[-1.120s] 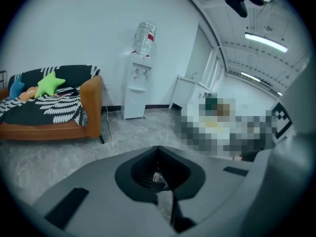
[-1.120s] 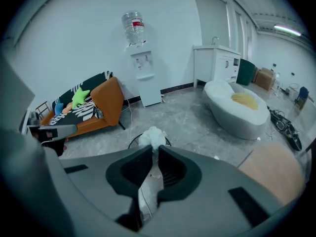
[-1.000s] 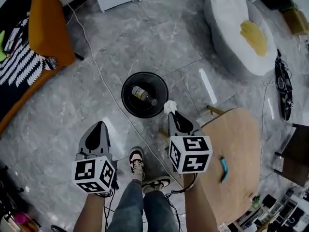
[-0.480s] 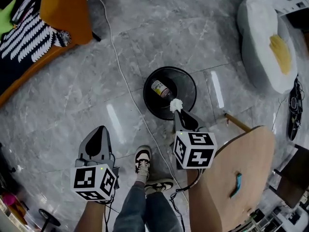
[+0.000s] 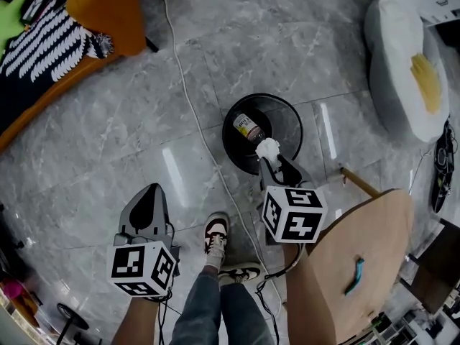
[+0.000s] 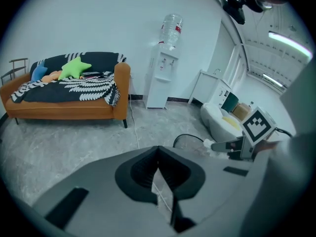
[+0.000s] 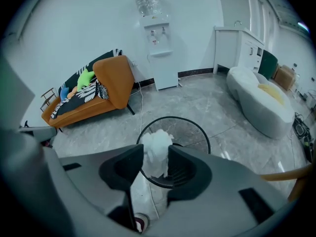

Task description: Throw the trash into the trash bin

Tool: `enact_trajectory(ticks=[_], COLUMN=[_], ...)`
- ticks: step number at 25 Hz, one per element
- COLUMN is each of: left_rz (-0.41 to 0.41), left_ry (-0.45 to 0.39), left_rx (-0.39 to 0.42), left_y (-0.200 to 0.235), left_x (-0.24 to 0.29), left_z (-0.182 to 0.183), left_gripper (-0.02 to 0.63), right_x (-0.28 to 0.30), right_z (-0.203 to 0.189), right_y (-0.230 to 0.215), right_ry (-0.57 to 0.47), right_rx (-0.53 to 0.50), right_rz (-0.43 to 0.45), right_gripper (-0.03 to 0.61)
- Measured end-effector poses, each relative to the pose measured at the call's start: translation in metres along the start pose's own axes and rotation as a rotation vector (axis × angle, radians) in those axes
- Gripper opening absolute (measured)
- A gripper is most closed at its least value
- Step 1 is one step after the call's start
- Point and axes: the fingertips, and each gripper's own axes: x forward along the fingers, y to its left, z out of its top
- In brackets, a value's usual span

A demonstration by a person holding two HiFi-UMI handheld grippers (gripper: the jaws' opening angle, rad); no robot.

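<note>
A black mesh trash bin (image 5: 234,123) stands on the grey floor with a bottle (image 5: 249,127) lying inside. My right gripper (image 5: 269,158) hangs over the bin's near rim with a crumpled white tissue (image 5: 267,148) at its tip. In the right gripper view the tissue (image 7: 157,154) fills the gap between the jaws above the bin (image 7: 200,132); the jaws are opening and the tissue still touches both. My left gripper (image 5: 149,191) is shut and empty, to the left of the bin over bare floor. Its own view shows the jaws meeting (image 6: 158,149).
A round wooden table (image 5: 363,243) with a small blue object (image 5: 354,274) stands close on the right. A white cable (image 5: 192,117) runs across the floor past the bin. An orange sofa (image 5: 100,6) is far left, a white beanbag (image 5: 402,63) far right. The person's shoes (image 5: 215,233) are between the grippers.
My right gripper has carried the tissue forward and down, from outside the bin's near rim to over its opening. The left gripper has sunk a little and stays shut.
</note>
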Motion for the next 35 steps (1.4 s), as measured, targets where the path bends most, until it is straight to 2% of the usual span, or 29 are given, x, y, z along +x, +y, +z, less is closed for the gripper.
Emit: enact_trajectory(ticks=[1,4,13,21,26,35], left_rz=[-0.003,-0.01,-0.037,-0.086,-0.146,-0.316], left_ry=[-0.003,-0.013,-0.018,-0.035,-0.022,0.01], left_rx=[0.005,0.015,0.039,0.075,0.121,0.258], left_y=[-0.001,-0.004,-0.032,-0.069,-0.111,-0.224], left_x=[0.001,0.003,0.001,-0.009,-0.021,-0.035], left_z=[0.002,0.008,0.011,0.018,0.017,-0.001], left_gripper=[-0.008,-0.008,-0.008,-0.008,-0.008,-0.008], right_x=[0.0,-0.004,-0.034,-0.09,-0.136,-0.224], right_z=[0.0,0.0,-0.002,0.0,-0.015,-0.072], right_y=[0.001,0.001,-0.012,-0.025,-0.05,-0.127], right_ry=[-0.004,-0.023,-0.063,-0.139,-0.16,-0.198], right_rx=[-0.002,-0.005,0.034,0.106,0.162,0.277], right_rz=[0.004,0.013,0.004,-0.018,-0.057,-0.186], right_gripper=[0.173,0.217,0.209,0.196,0.187,0.183])
